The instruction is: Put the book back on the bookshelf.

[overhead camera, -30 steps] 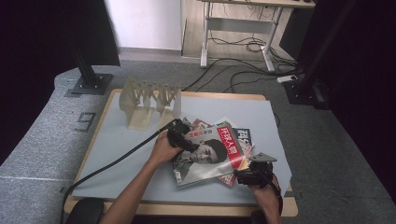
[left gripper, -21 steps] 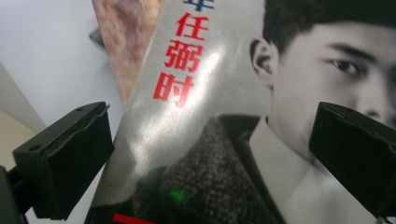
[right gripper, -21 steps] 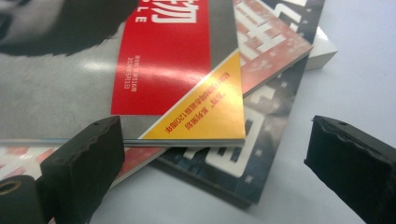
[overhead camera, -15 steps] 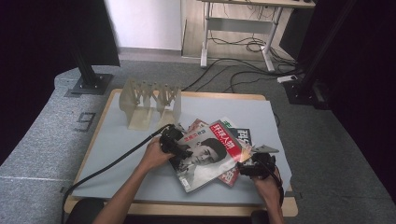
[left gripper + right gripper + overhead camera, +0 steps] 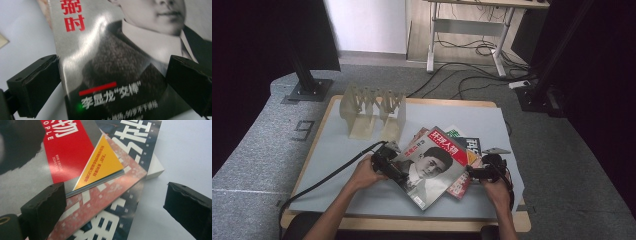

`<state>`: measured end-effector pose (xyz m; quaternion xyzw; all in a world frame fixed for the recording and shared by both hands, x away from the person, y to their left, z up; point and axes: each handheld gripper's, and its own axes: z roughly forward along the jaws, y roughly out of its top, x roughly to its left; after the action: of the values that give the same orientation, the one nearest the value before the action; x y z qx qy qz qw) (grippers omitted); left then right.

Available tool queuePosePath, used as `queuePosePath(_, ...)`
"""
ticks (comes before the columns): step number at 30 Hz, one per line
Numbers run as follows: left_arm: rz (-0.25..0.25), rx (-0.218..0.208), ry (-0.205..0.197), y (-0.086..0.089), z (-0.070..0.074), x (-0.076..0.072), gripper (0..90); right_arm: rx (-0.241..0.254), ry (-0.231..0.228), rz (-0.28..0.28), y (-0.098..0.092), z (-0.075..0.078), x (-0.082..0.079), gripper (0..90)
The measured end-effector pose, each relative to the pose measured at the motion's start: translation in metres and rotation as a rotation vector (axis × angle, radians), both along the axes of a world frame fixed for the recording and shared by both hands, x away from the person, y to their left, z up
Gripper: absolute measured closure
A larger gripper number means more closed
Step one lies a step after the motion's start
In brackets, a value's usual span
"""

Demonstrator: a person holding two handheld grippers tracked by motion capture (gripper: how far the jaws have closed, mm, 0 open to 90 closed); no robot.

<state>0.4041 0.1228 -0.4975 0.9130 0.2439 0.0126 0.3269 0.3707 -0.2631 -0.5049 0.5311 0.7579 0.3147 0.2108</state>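
High view, person: two forearms come in from the near edge, each hand holding a gripper at the magazine pile.
Left gripper (image 5: pixel 388 167): at the left edge of the top magazine (image 5: pixel 430 166), which lies tilted on the pile, a portrait on its grey cover under a red title band.
Left gripper view, fingers (image 5: pixel 32 85): wide apart, one on each side of the cover's lower part; the left one lies over the cover's edge where it meets the worktop (image 5: pixel 22 35). Whether they touch the paper cannot be told.
Right gripper (image 5: pixel 479 173): at the right side of the pile, beside the lower magazines (image 5: pixel 462 184).
Right gripper view, fingers (image 5: pixel 45 207): wide apart, clamped on nothing; the left one is over the red-patterned magazine (image 5: pixel 100 202) just below a yellow corner (image 5: pixel 102 165), the right one is over bare worktop.
Pile: several magazines fanned under the top one, a dark cover with large white letters (image 5: pixel 472 146) farthest to the right.
Beyond the fingers: a pale, translucent rack (image 5: pixel 373 111) stands upright on the grey worktop's far left part, well apart from the pile.
Farthest: floor with cables (image 5: pixel 472 65) and a desk frame (image 5: pixel 467 25).
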Motion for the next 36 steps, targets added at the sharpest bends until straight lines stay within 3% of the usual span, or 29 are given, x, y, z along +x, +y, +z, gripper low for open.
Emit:
queuePosePath(11, -0.064, 0.005, -0.054, 0.024, -0.006, -0.031, 0.5, -0.003, 0.011, -0.015, 0.003, 0.003, 0.019, 3.3)
queuePosePath(16, -0.074, 0.015, -0.087, 0.034, -0.011, -0.042, 5.5, -0.003, 0.018, -0.016, 0.003, 0.004, 0.023, 3.3)
queuePosePath(19, -0.069, 0.01, -0.105, 0.037, -0.012, -0.044, 9.1, 0.001, 0.022, -0.017, 0.003, 0.004, 0.023, 3.3)
queuePosePath(20, -0.062, 0.004, -0.116, 0.037, -0.011, -0.044, 14.1, 0.006, 0.021, -0.016, 0.003, 0.003, 0.023, 3.3)
queuePosePath(28, -0.05, 0.015, -0.131, 0.036, -0.012, -0.047, 20.9, 0.005, -0.002, -0.01, -0.001, 0.008, 0.018, 10.7)
queuePosePath(36, -0.056, -0.025, -0.106, 0.03, -0.014, -0.047, 27.8, 0.037, -0.018, -0.018, -0.013, 0.017, 0.009, 10.8)
